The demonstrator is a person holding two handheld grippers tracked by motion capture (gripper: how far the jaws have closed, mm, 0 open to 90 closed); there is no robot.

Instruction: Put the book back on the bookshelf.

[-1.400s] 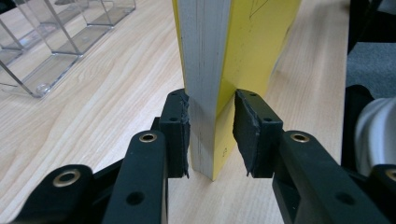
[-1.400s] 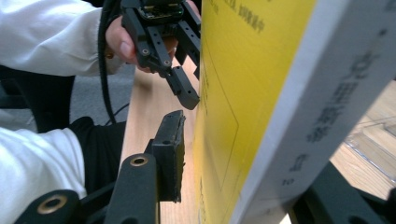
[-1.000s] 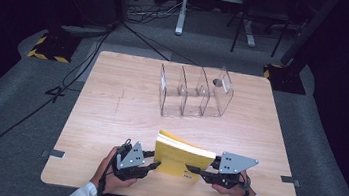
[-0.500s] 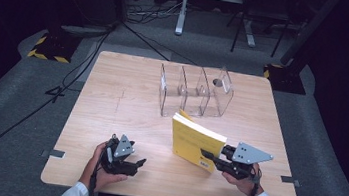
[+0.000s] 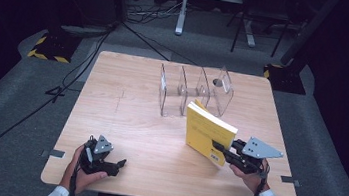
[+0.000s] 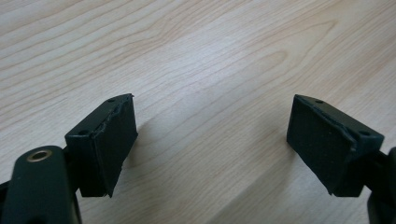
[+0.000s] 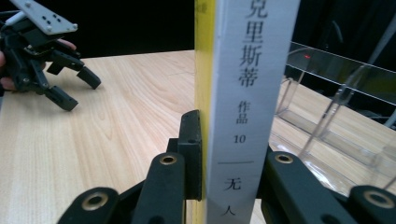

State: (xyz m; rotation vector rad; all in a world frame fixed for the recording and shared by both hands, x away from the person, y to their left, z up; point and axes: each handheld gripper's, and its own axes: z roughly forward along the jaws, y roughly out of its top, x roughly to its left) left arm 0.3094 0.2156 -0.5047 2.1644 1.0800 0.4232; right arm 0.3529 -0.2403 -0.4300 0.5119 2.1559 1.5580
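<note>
A yellow book [image 5: 206,129] with a white spine [image 7: 252,93] stands tilted upright over the table's right half. My right gripper [image 5: 217,147] is shut on its lower corner, and in the right gripper view the jaws clamp the spine from both sides. My left gripper [image 5: 121,164] rests low near the front left edge, away from the book. Its jaws have just been opening; in the left gripper view the two pads [image 6: 109,144] stand wide apart over bare wood with nothing between them. The right gripper view also shows the left gripper [image 7: 74,88] at far left.
A clear acrylic rack [image 5: 196,88] with upright dividers stands at the back middle of the wooden table [image 5: 126,107], just behind the book; it also shows as the rack [image 7: 336,107] at right. Dark floor, cables and stands surround the table.
The left gripper has let go of the book, opened, and drawn left toward the front edge. The right gripper has carried the book rightward and stood it more upright, nearer the rack.
</note>
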